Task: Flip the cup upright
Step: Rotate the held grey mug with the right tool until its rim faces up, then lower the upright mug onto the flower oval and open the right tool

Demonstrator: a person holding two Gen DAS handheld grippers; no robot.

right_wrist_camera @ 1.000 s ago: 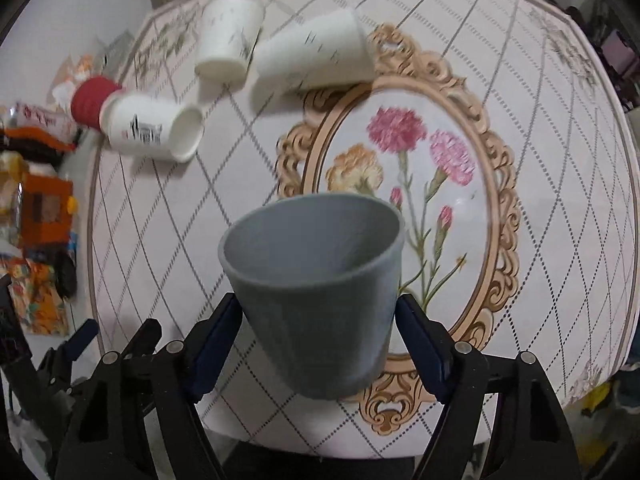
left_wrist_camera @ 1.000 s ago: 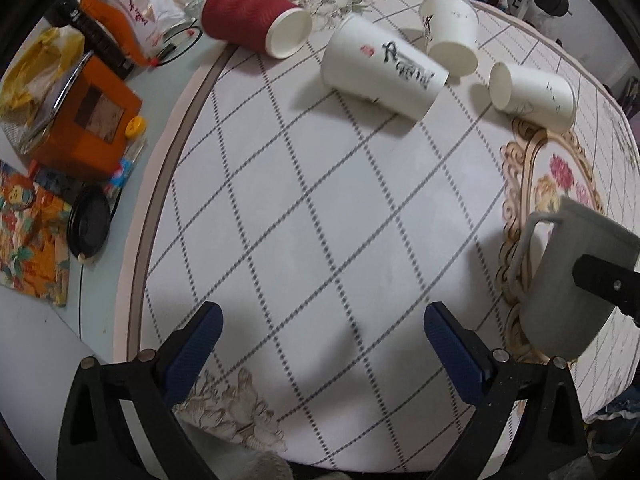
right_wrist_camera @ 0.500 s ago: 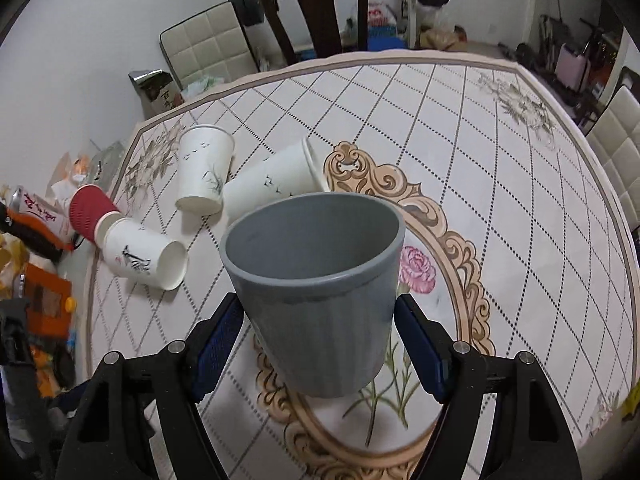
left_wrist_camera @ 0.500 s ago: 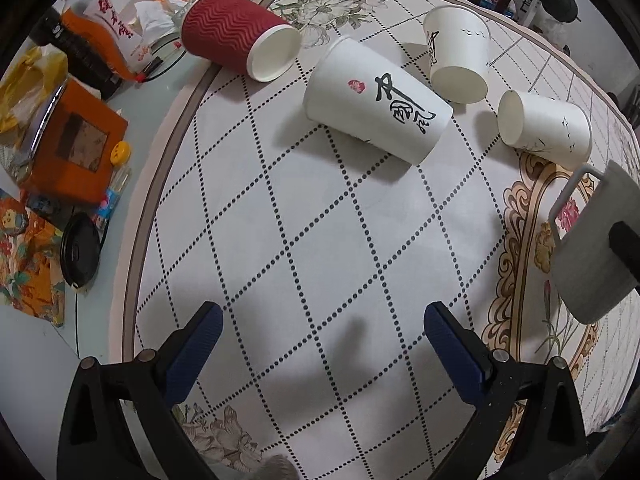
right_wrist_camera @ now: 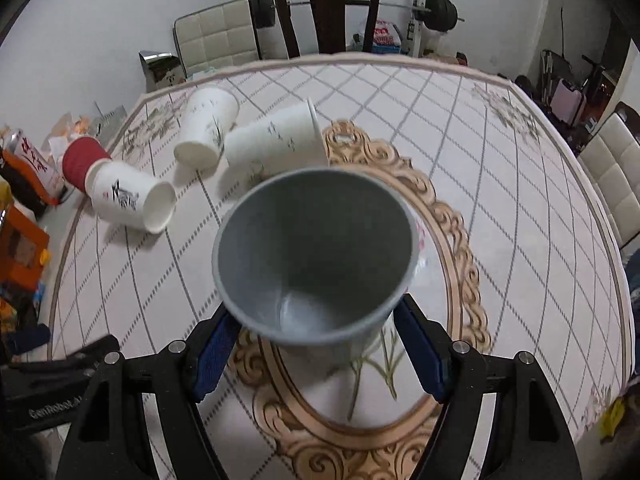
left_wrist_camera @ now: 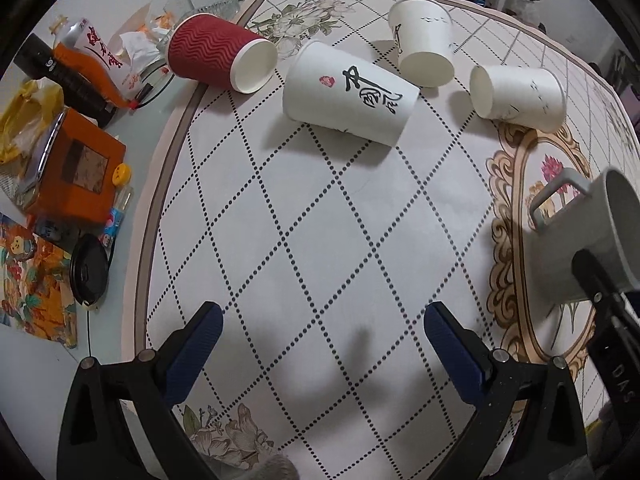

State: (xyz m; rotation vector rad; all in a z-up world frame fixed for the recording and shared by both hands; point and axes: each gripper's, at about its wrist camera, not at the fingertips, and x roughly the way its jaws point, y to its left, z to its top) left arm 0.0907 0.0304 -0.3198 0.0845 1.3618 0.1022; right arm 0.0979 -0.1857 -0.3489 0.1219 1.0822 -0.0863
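Note:
My right gripper [right_wrist_camera: 316, 344] is shut on a grey mug [right_wrist_camera: 314, 256] and holds it above the table, tilted with its open mouth toward the camera. In the left wrist view the same mug [left_wrist_camera: 580, 236] is at the right edge, handle pointing left, with a right finger [left_wrist_camera: 592, 276] against its side. My left gripper [left_wrist_camera: 320, 340] is open and empty over the checked tablecloth [left_wrist_camera: 320, 220]. Several paper cups lie on their sides: a red one [left_wrist_camera: 218, 58], a big white one with black lettering [left_wrist_camera: 348, 94], and two smaller white ones [left_wrist_camera: 426, 46] [left_wrist_camera: 518, 92].
The round table's left rim holds clutter: an orange box [left_wrist_camera: 76, 168], a black lid [left_wrist_camera: 88, 270], a dark bottle [left_wrist_camera: 68, 80] and snack bags. A dark chair [right_wrist_camera: 326, 12], a cushioned seat [right_wrist_camera: 218, 36] and a weight bench stand beyond the far edge.
The grey mug has tipped from rim-up, side-on, to facing its mouth at the right camera. The right view has pitched up to show the room. My left gripper has drawn back slightly.

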